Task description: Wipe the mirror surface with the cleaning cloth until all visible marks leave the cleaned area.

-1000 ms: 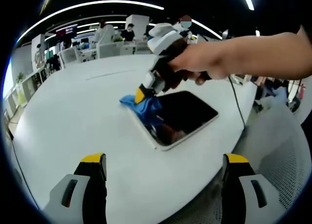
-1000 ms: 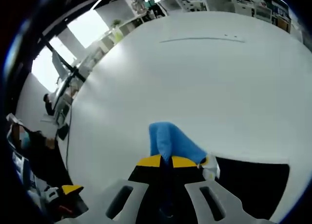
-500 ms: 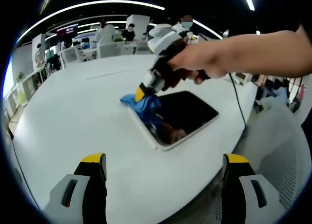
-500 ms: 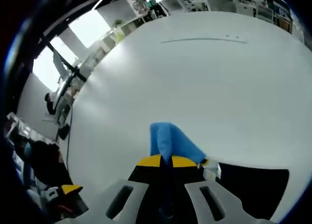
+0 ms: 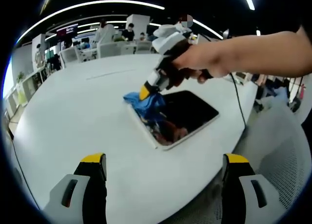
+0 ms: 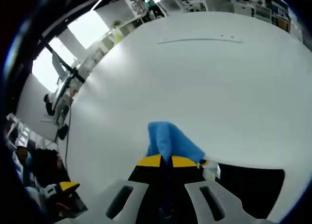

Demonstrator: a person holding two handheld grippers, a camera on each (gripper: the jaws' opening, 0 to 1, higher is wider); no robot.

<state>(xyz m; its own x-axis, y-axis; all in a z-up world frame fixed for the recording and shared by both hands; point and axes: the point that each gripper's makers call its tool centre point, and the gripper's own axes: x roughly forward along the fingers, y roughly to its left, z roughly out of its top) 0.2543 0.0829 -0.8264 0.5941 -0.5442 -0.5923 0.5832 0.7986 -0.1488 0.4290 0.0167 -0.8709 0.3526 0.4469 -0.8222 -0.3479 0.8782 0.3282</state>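
A dark rectangular mirror with a white rim lies on the white table. A person's hand holds my right gripper shut on a blue cleaning cloth, pressed on the mirror's far left end. In the right gripper view the cloth sticks out past the closed yellow-tipped jaws of the right gripper, with the mirror at the lower right. My left gripper stands open near the table's front edge, well short of the mirror, nothing between its fingers.
The round white table stretches wide around the mirror. A black cable runs off its right side. A grey mesh chair stands at the right. Desks and people are far behind.
The right gripper with the cloth has shifted slightly to the right along the mirror's end. The left gripper has stayed put.
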